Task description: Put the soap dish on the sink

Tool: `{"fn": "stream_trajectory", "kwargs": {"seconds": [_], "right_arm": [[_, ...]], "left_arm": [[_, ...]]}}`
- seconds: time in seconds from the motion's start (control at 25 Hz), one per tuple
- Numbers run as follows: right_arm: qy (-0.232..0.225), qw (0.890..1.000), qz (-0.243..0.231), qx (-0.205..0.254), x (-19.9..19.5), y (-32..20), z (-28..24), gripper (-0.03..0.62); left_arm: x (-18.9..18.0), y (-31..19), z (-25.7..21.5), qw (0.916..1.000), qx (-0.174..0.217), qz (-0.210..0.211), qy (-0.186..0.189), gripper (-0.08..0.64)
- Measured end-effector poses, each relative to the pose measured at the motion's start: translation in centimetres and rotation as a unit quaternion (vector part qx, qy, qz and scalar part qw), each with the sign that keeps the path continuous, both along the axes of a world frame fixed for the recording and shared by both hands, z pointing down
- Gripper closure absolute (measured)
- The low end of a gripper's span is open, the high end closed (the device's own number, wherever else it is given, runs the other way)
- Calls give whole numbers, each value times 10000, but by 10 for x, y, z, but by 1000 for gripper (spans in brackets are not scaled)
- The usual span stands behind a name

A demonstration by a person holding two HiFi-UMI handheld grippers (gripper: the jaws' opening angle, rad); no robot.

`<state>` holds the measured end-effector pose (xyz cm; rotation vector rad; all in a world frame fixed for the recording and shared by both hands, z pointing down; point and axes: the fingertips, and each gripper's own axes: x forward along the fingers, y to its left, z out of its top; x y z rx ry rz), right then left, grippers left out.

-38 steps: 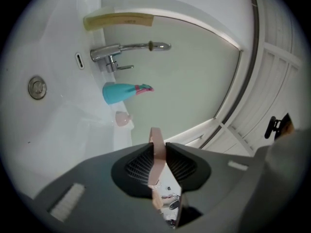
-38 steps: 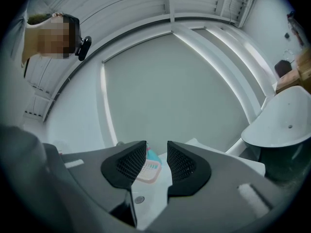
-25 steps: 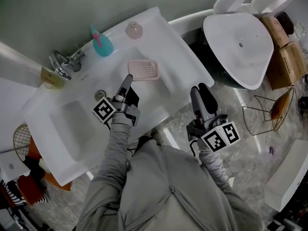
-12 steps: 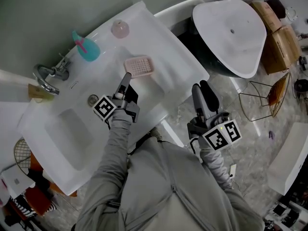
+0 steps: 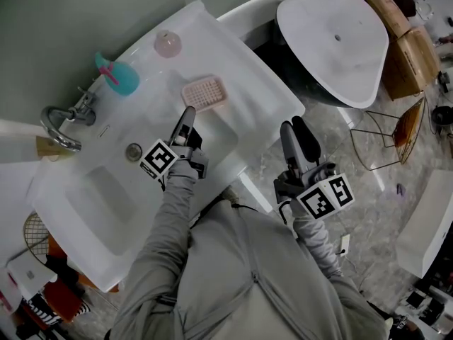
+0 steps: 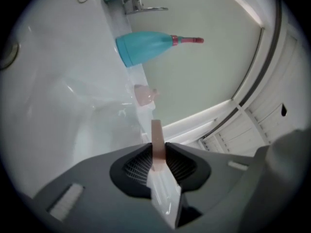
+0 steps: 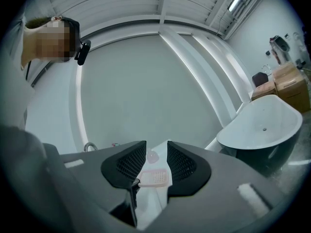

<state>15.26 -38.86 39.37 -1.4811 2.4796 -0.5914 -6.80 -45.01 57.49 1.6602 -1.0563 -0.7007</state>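
At the far left a chrome faucet (image 5: 60, 122) curves over the white sink (image 5: 262, 83), whose basin shows only its drain (image 5: 134, 151). Along the back ledge stand a teal pump bottle (image 5: 117, 76) and then a small pink cup (image 5: 168, 44); what either one contains cannot be made out. To the right of the basin, over the sink's flat part, is the pink soap dish (image 5: 205, 93), with the grid of its top showing. The left gripper (image 5: 188, 113) reaches in level from the near side and is clenched on the dish's near edge. In the left gripper view that edge is a thin pink strip pinched between the two pads. Whether the dish rests on the sink surface or hangs just above it cannot be told. Further right, off the sink and above the floor, the right gripper (image 5: 291, 129) has its jaws apart with nothing between them. Beyond it is a white bathtub (image 5: 318, 55), and cardboard boxes (image 5: 403, 48) sit at the right edge.
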Motion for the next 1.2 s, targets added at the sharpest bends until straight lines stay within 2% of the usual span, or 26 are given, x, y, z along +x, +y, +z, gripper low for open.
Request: {"fn": "stream_trajectory", "kwargs": {"seconds": [0.2, 0.32, 0.52, 0.76, 1.04, 1.2], "right_arm": [[-48, 10000, 31, -31, 2, -2, 3, 476], [-69, 10000, 44, -54, 4, -3, 5, 476], [-101, 9999, 96, -65, 8, -2, 5, 476], [-105, 9997, 204, -62, 15, 2, 5, 476], [-93, 9994, 321, -65, 22, 8, 4, 476], [-91, 9994, 339, -55, 24, 11, 3, 476]], "left_arm": [[10, -5, 6, 9946, -61, 270, -998, 426], [13, -11, 8, 9869, -81, 404, -1560, 426], [30, -15, 8, 9705, -101, 768, -2284, 411], [49, -19, 9, 9562, -17, 1091, -2716, 382], [67, -17, 15, 9259, 76, 1492, -3470, 324], [70, -17, 13, 9230, 125, 1522, -3532, 321]]}}
